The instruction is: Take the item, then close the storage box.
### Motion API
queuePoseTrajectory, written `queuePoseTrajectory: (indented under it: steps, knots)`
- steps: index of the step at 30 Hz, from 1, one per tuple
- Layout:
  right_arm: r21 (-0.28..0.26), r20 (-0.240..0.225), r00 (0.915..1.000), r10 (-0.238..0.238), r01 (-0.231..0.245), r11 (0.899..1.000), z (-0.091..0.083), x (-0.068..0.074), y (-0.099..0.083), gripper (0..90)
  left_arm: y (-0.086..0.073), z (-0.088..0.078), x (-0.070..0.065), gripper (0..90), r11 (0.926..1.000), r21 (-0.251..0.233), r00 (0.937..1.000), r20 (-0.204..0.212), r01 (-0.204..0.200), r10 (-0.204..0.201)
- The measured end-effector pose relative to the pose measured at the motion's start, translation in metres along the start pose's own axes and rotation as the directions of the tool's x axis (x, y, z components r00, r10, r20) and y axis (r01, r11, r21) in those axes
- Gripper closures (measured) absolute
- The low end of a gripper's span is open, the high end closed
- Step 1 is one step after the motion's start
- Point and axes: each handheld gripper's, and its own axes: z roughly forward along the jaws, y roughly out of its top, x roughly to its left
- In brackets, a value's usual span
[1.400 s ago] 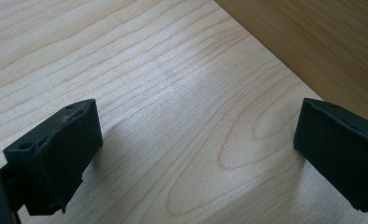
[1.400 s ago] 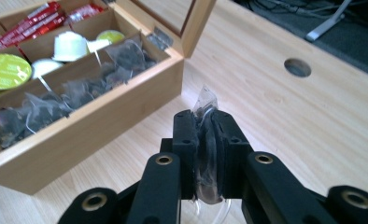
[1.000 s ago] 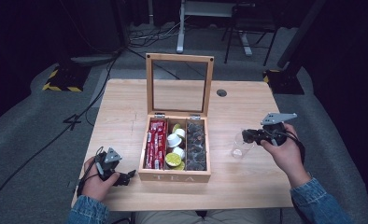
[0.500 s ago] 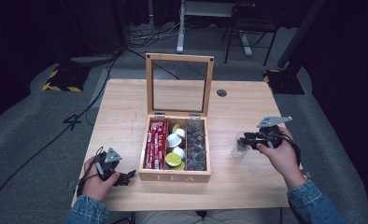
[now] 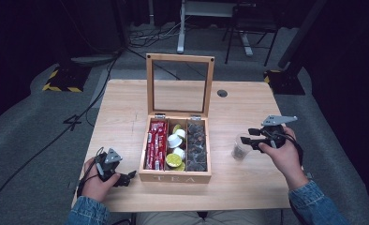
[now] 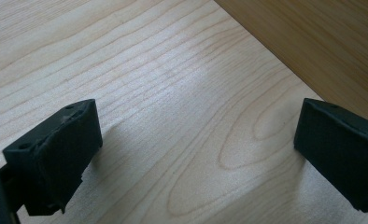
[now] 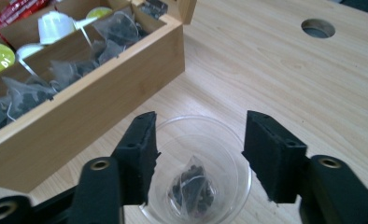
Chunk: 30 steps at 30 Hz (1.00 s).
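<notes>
A clear plastic cup (image 5: 239, 149) stands on the table right of the open wooden tea box (image 5: 175, 176). In the right gripper view a pyramid tea bag (image 7: 191, 186) lies at the bottom of the cup (image 7: 196, 122). My right gripper (image 7: 201, 126) hovers just above the cup's rim; its jaws have just been opening and stand apart, with nothing pressed between them. From above, the right gripper (image 5: 248, 136) points left at the cup. My left gripper (image 5: 129, 177) rests open on the table left of the box, and the left gripper (image 6: 196, 126) holds nothing.
The box holds red packets (image 5: 155, 143), capsules (image 5: 175, 140) and dark tea bags (image 5: 196, 143); its glass lid (image 5: 180, 84) stands upright at the back. A round cable hole (image 5: 222, 93) is in the tabletop behind the cup. The box's side wall (image 6: 322, 42) lies close ahead of the left gripper.
The right gripper has dipped slightly toward the cup and its jaws have spread apart. The left hand and gripper have not moved.
</notes>
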Motion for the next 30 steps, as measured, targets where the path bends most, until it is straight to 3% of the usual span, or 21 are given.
queuePoseTrajectory:
  steps: [5, 8, 10, 16, 23, 30]
  knots:
    - [-0.048, 0.002, 0.9997, 0.024, -0.024, 0.999, -0.003, -0.004, 0.008, 33.6, -0.001, -0.001, 0.001, 1.4, 1.0000, -0.002, 1.0000, -0.003, 0.003, -0.003]
    - [-0.098, -0.015, 0.9989, 0.045, -0.046, 0.994, -0.005, -0.004, 0.014, 26.3, 0.000, 0.000, 0.001, 1.3, 1.0000, -0.001, 1.0000, -0.005, 0.003, -0.003]
    - [-0.141, -0.050, 0.9973, 0.054, -0.060, 0.988, -0.006, -0.003, 0.020, 23.3, 0.000, 0.000, 0.001, 0.8, 1.0000, 0.002, 0.9999, -0.008, 0.007, -0.007]
    - [-0.196, -0.044, 0.9987, 0.028, -0.036, 0.980, -0.012, 0.001, 0.036, 22.6, 0.002, 0.002, 0.002, 0.4, 1.0000, 0.001, 1.0000, -0.007, 0.006, -0.006]
    - [-0.217, -0.040, 0.9992, 0.006, -0.015, 0.976, -0.008, -0.003, 0.062, 22.6, 0.002, 0.002, 0.002, 0.4, 1.0000, 0.001, 0.9999, -0.010, 0.004, -0.004]
    - [-0.214, -0.048, 0.9966, -0.066, 0.055, 0.975, 0.006, -0.011, 0.089, 32.1, 0.001, 0.001, 0.002, 0.3, 0.9999, 0.002, 0.9998, -0.019, 0.012, -0.012]
